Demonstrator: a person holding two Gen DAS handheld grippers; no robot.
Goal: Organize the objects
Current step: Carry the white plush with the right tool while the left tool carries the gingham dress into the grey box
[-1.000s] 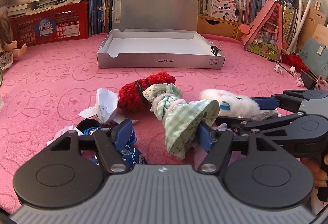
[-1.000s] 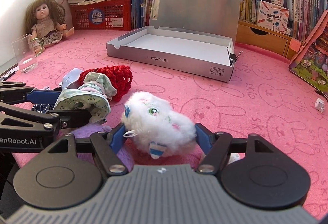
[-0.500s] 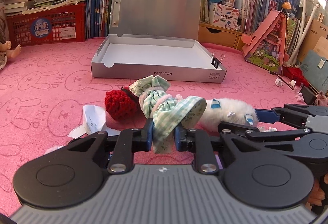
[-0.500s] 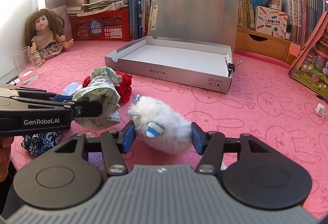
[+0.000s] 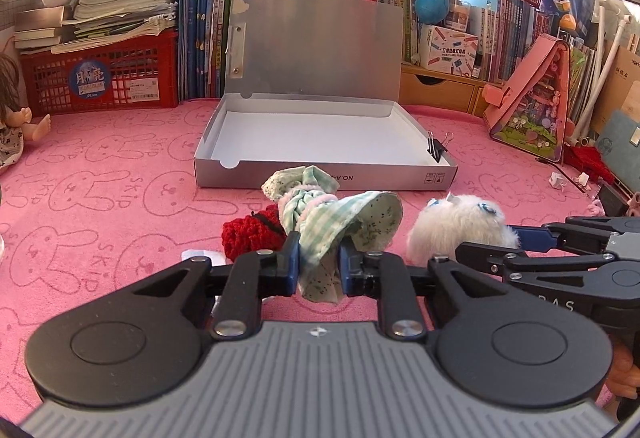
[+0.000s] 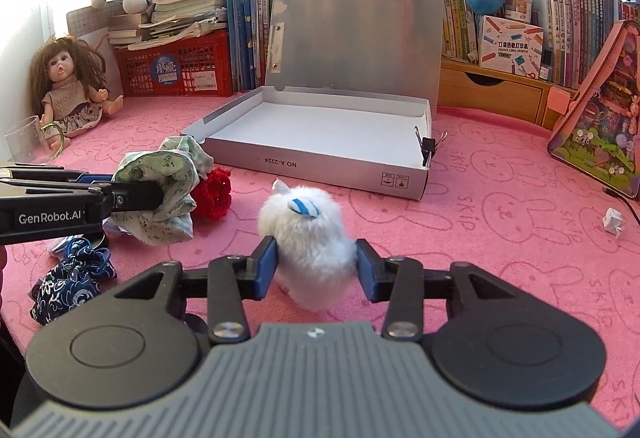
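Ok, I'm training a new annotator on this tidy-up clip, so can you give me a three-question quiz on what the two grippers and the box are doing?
1. What is the left gripper clamped on?
2. True or false: the silver box has its lid shut.
3. The right gripper holds: A) the red knitted piece, B) the white fluffy toy, C) the binder clip.

Key:
1. The green checked doll garment, pinched between its pads.
2. False: the lid stands open and nothing shows inside the tray.
3. B, with a pad on each side of the toy.
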